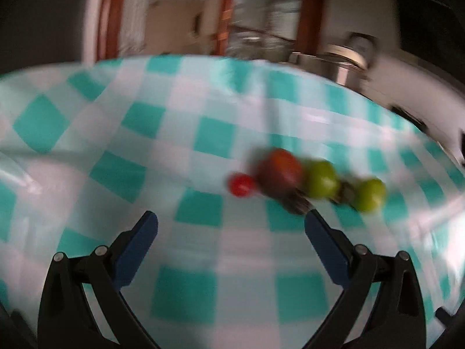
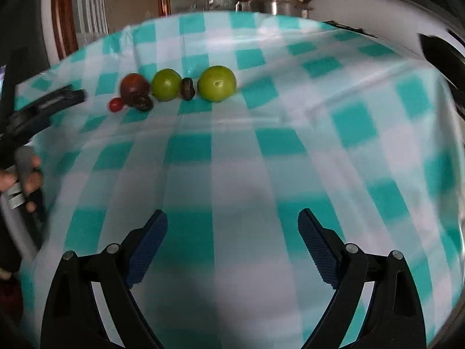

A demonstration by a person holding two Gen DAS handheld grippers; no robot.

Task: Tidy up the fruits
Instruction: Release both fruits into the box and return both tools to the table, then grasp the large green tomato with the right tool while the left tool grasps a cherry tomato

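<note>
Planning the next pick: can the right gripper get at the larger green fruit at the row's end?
Probably yes. The right gripper is open and empty, bare checked tablecloth lies between it and the larger green fruit, whose right side is free.

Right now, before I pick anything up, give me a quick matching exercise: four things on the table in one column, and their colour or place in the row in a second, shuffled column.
Things:
1. cherry tomato
2. big tomato
3. biggest green fruit
4. metal pot

Colour or place:
A. right end of the row
B. small, bright red, left end of the row
C. behind the far edge of the checked tablecloth
D. dark red-brown, beside the small red one

Pairs: 1-B, 2-D, 3-A, 4-C
</note>
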